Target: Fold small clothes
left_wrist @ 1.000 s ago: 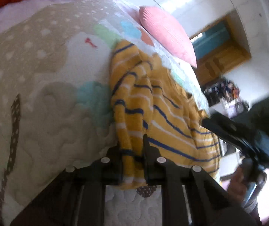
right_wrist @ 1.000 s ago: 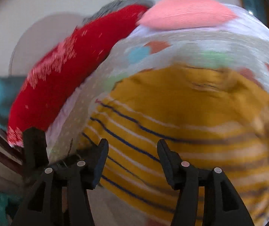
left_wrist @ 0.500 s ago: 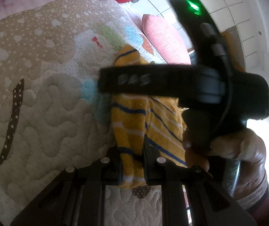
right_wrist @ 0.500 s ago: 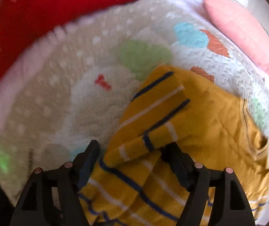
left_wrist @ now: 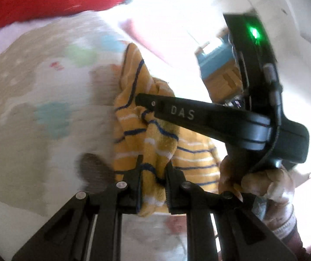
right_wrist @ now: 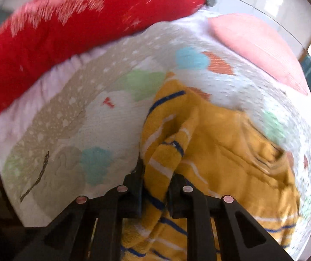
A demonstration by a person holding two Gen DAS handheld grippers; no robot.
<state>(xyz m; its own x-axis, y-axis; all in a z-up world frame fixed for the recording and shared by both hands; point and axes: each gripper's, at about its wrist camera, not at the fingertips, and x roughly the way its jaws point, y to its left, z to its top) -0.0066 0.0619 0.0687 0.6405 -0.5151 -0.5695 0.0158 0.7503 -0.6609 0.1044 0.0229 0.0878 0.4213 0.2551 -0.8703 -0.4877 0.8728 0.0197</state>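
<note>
**Right wrist view: second gripper bites the striped top, both ends now held**

Right wrist view takes in the bed, spread with a quilted cover of pale blotches and coloured patches. A red cushion lies along its far edge and a pink pillow at the far right corner. The small yellow top with blue and white stripes lies toward the right side of the bed, bunched along its left edge.

That bunched edge is what has changed. Half a second ago the right gripper stood wide around a raised fold; its jaws have just been closing, and now they pinch the fold tight. The left gripper is clamped on the hem nearer the front edge of the bed, as it was a second ago. In the left wrist view the right gripper's long black finger reaches across into the cloth just beyond, and the person's hand grips its handle.

With two points along one side held, the garment looks ready to be lifted and carried over for a fold. The fold itself is not yet made: most of the top lies crumpled on the cover.
</note>
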